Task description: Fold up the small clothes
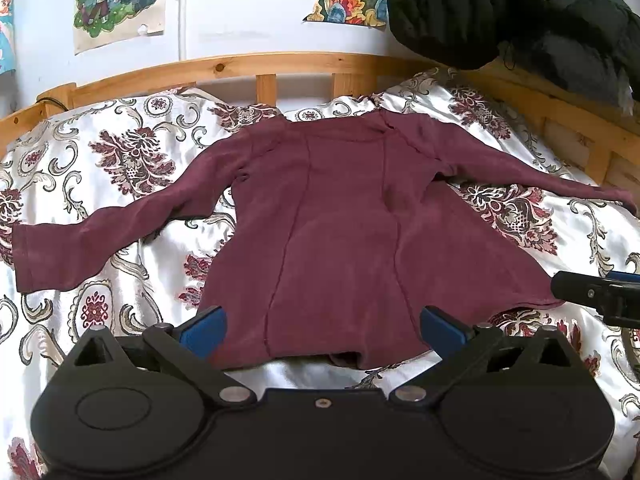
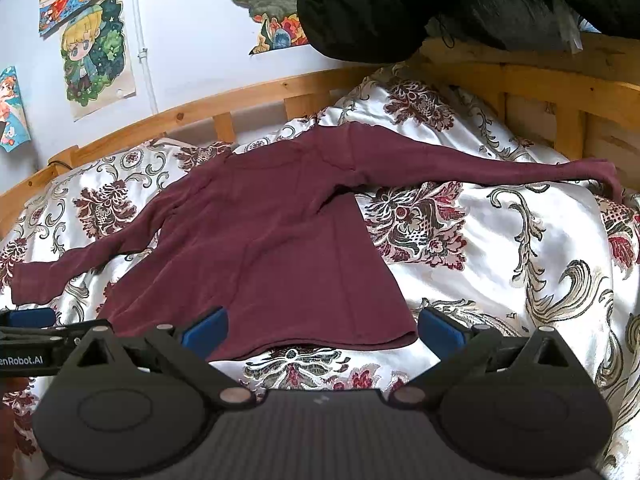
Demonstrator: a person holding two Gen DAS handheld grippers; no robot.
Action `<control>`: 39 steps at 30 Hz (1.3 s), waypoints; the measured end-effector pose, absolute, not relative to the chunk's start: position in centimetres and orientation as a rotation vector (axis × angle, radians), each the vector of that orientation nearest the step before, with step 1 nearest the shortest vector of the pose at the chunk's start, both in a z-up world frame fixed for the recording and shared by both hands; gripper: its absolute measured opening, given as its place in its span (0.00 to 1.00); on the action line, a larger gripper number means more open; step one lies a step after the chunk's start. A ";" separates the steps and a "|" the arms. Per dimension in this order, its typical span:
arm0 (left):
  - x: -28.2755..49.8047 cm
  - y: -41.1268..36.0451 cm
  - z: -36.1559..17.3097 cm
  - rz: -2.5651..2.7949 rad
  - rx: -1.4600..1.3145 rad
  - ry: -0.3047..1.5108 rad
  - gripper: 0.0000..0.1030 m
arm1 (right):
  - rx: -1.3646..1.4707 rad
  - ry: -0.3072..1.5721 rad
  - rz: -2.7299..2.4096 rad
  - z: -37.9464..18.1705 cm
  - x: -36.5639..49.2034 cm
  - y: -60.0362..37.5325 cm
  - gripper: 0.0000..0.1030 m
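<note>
A maroon long-sleeved top [image 1: 336,232] lies flat on the patterned bedspread [image 1: 120,168], both sleeves spread out sideways. My left gripper [image 1: 322,330] is open and empty, its blue pads either side of the hem's middle, just above it. The top also shows in the right wrist view [image 2: 272,248]. My right gripper [image 2: 322,330] is open and empty over the hem's right corner. The left sleeve cuff [image 1: 28,256] lies far left; the right sleeve end [image 2: 600,172] reaches the bed's right side.
A wooden bed rail [image 1: 264,64] runs along the back and right. A black padded jacket [image 1: 520,12] hangs over the rail at the upper right. Posters [image 1: 120,0] hang on the white wall. My right gripper shows at the left wrist view's right edge [image 1: 592,292].
</note>
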State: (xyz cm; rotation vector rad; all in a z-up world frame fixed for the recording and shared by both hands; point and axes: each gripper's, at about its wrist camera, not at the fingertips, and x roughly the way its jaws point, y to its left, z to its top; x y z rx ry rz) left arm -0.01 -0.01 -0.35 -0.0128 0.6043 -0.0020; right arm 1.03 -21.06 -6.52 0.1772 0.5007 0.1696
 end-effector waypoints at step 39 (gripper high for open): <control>-0.1 -0.1 -0.4 -0.002 -0.009 0.605 0.99 | 0.200 0.526 0.168 -6.9 1.2 -21.2 1.00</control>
